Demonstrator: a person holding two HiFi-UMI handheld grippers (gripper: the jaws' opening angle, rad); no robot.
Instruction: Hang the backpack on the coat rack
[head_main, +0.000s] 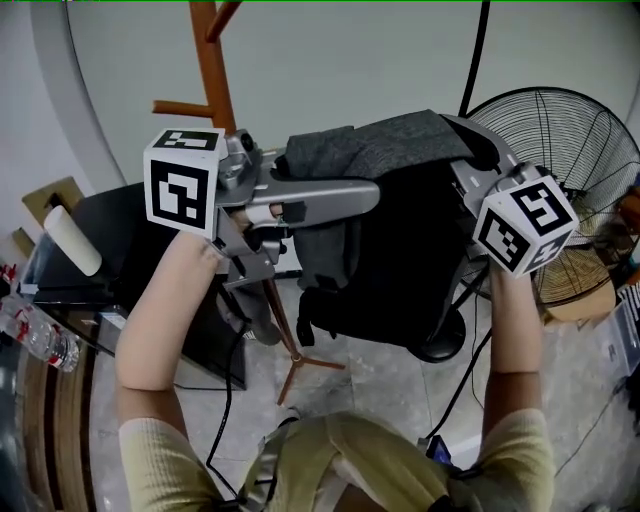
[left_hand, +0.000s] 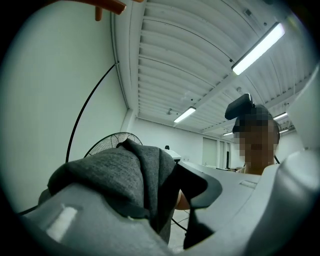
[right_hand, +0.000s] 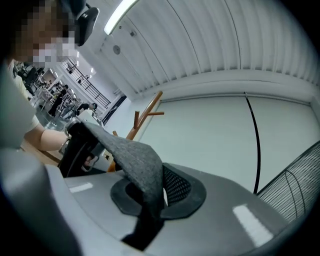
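Both grippers were on it, and the backpack (head_main: 390, 240) was up off the floor, slung between them in front of the person! The left gripper (head_main: 350, 190) had its fingers pinched on a fold of the grey fabric (left_hand: 120, 175) at the bag's top. The right gripper (head_main: 475, 175) had its fingers clamped on a grey strap (right_hand: 137, 165) at the bag's right side. So the pick-up looked done.

The hanging was not. The coat rack (head_main: 212, 70) stood at the far left, behind the left gripper. Its orange pegs in view were bare, and no part of the bag touched one. What was left, by my reading: carry the bag left and higher, drop a strap over a peg, then release with both grippers. The fan (head_main: 570, 150) stood close on the right.
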